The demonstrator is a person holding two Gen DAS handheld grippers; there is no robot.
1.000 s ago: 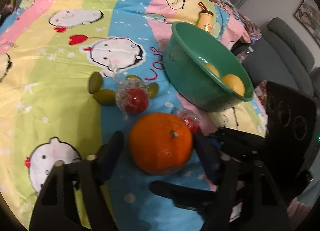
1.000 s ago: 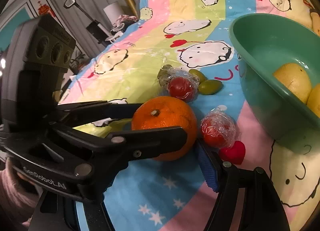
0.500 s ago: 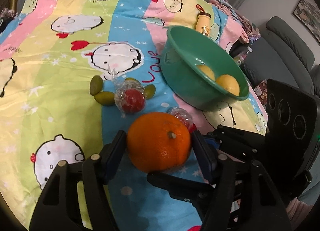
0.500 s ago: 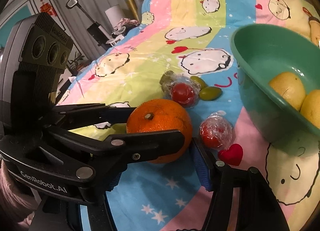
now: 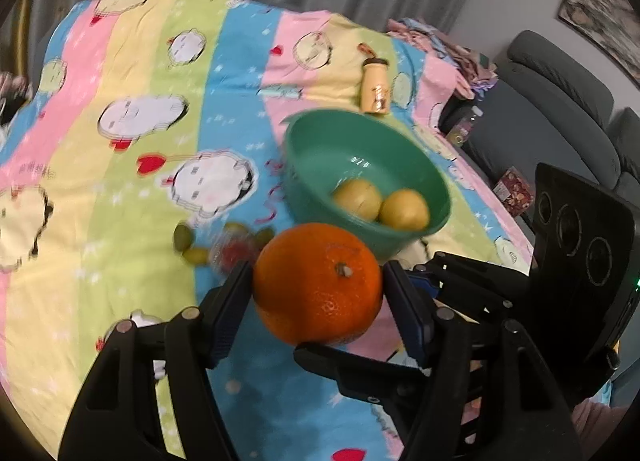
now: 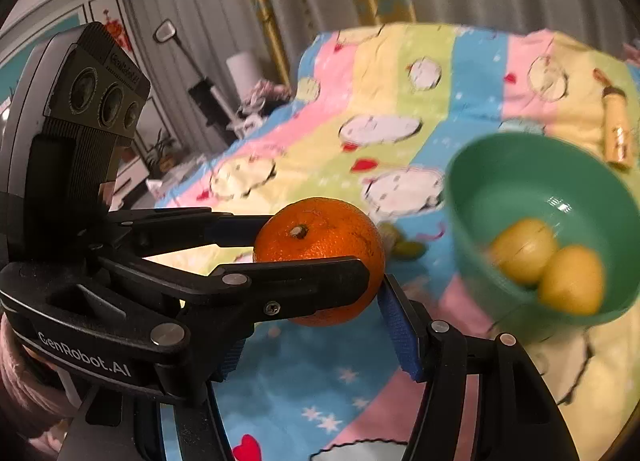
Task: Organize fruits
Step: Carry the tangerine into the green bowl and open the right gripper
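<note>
my left gripper (image 5: pixel 318 285) pinches the orange (image 5: pixel 318 283) between both pads, one on each side, and holds it up off the striped cartoon bedspread (image 5: pixel 132 189). my right gripper (image 6: pixel 312 337) sits just beside it with its fingers spread wide, nothing between them; its blue-padded finger (image 6: pixel 398 331) is near the orange's side. just past the orange stands the green bowl (image 5: pixel 320 145) with two yellow fruits (image 5: pixel 382 205) in it. left of the bowl, on the cloth, lie small green fruits (image 5: pixel 184 237) and a wrapped red one (image 5: pixel 232 251), blurred. a small yellow bottle (image 5: pixel 375 87) lies beyond the bowl.
</note>
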